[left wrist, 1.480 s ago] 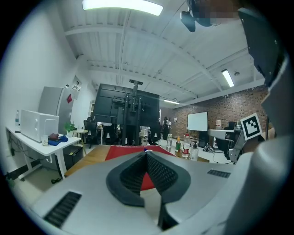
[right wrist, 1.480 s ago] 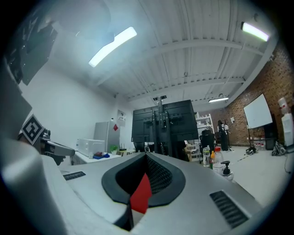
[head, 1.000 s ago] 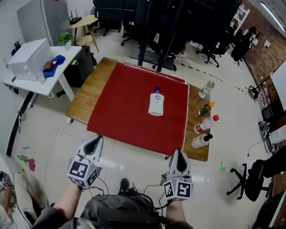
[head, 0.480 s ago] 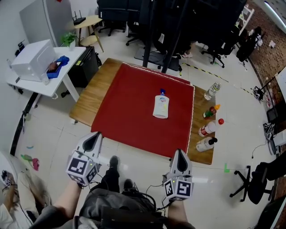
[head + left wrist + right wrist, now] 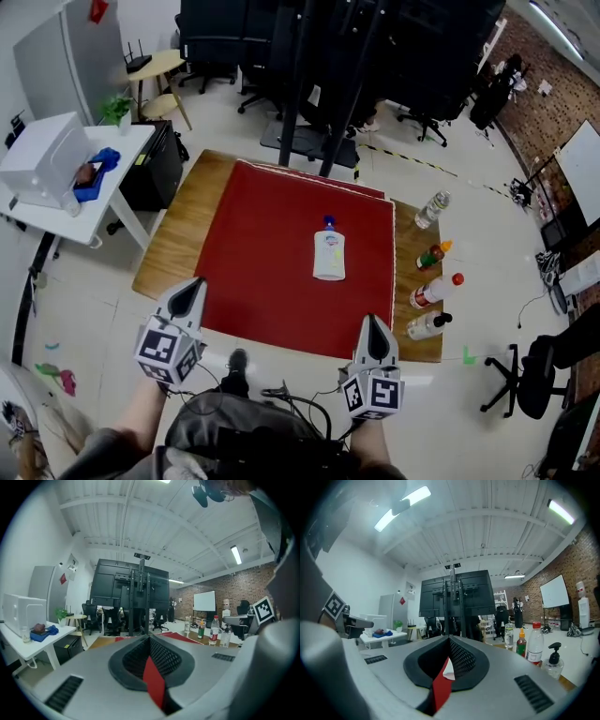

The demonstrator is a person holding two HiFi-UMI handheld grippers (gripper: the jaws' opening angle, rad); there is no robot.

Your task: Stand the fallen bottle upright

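The fallen bottle [image 5: 329, 254], white with a blue cap, lies flat on the red cloth [image 5: 262, 253] that covers most of the wooden tabletop [image 5: 173, 244]. It rests right of the cloth's middle, with its cap pointing toward the far edge. It lies just as it did a second ago, untouched.

What differs is how near the person stands. A second ago both grippers hung over the floor, short of the table. Now the tip of the left gripper [image 5: 195, 284] overlaps the near left corner of the tabletop, and the tip of the right gripper [image 5: 375, 322] overlaps the cloth's near right corner. Both remain well apart from the bottle.

In the two gripper views the jaws of each gripper are pressed together with nothing between them. Only a sliver of red cloth shows through each slit, and the right one also shows a scrap of white.

On the bare wooden strip right of the cloth stand four other bottles in a row: a clear one [image 5: 432, 209], a small orange-capped one [image 5: 431, 255], a red-capped one [image 5: 434, 291] and a pump bottle [image 5: 428, 325].
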